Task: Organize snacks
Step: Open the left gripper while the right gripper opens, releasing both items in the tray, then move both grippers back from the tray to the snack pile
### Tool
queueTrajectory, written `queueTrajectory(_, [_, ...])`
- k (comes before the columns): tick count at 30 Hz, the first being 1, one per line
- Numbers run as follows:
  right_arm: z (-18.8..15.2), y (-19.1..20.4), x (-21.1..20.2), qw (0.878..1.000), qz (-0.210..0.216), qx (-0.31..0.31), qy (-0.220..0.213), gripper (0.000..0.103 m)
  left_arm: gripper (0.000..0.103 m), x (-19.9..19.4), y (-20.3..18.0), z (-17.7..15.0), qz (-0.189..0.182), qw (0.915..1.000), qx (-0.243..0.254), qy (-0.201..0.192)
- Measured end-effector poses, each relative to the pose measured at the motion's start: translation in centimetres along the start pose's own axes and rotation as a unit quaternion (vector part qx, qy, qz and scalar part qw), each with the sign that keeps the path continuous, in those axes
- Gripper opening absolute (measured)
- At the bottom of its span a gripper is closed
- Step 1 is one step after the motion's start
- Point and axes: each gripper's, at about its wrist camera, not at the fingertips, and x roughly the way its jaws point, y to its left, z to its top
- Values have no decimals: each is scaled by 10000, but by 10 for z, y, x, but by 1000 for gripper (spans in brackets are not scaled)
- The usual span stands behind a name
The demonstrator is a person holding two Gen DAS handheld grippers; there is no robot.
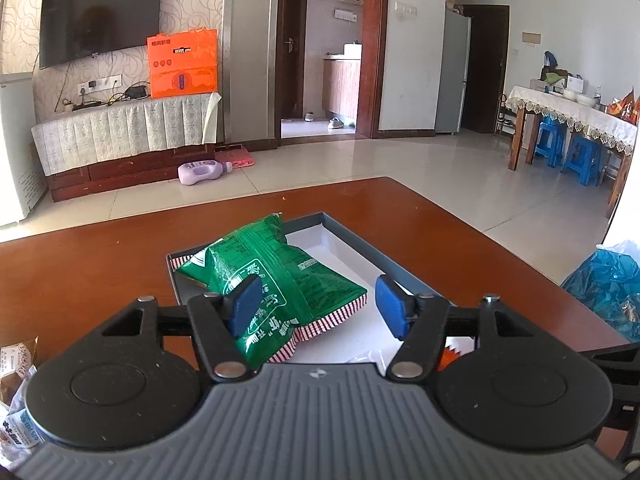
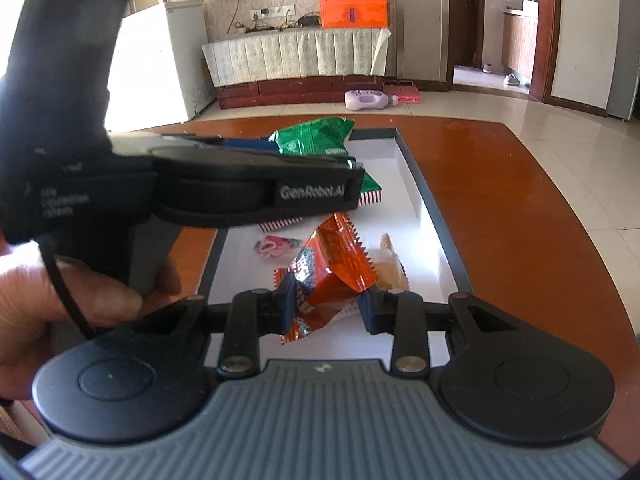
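Observation:
A shallow dark-rimmed tray (image 1: 384, 258) with a white floor sits on the brown table (image 1: 100, 272). A green snack bag (image 1: 272, 272) lies in its far left corner, one end propped on the rim. My left gripper (image 1: 318, 306) stands open around the bag's near end, and the right pad is clear of it. In the right wrist view the same green bag (image 2: 312, 136) lies behind the left tool's black housing (image 2: 256, 192). My right gripper (image 2: 326, 310) is shut on an orange snack packet (image 2: 332, 268) just above the tray (image 2: 432, 208).
A pink candy wrapper (image 2: 276, 246) and a pale bread pack (image 2: 390, 268) lie in the tray. A person's hand (image 2: 60, 292) holds the left tool. A blue plastic bag (image 1: 604, 284) sits at the table's right edge, and loose snack packs (image 1: 16, 380) at the near left.

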Motion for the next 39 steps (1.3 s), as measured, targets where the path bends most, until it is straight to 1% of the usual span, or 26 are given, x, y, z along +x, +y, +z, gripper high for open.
queueTrajectory(2, [0,-2,-4,9999,-40,23,-96,43,70,-1,2,0,-1,10000,-21,-12])
queueTrajectory(4, [0,-3,-8,9997,-83,73,-229,59,71,-2,1,0,10,10000,-33,-15])
queueTrajectory(6, [0,-3,-12,9993,-79,80,-358,64,74,-4,1,0,24,10000,-41,-26])
queueTrajectory(11, [2,0,-21,9977,-91,60,-676,65,76,-12,3,0,56,9999,-76,-75])
queueTrajectory(17, [4,5,-21,9972,-188,72,-725,65,76,-33,9,1,135,9997,-136,-157])
queueTrajectory(23, [5,16,-26,9960,-120,57,-884,65,79,-63,21,0,328,9988,-263,-253])
queueTrajectory(28, [8,31,-27,9954,77,2,-960,65,80,-84,35,-3,558,9977,-333,-204])
queueTrajectory(34, [15,56,-24,9939,392,-209,-1008,65,80,-115,57,-11,841,9955,-409,-164])
queueTrajectory(39, [17,76,-22,9923,647,-350,-1001,65,80,-149,88,-15,1118,9919,-540,-248])
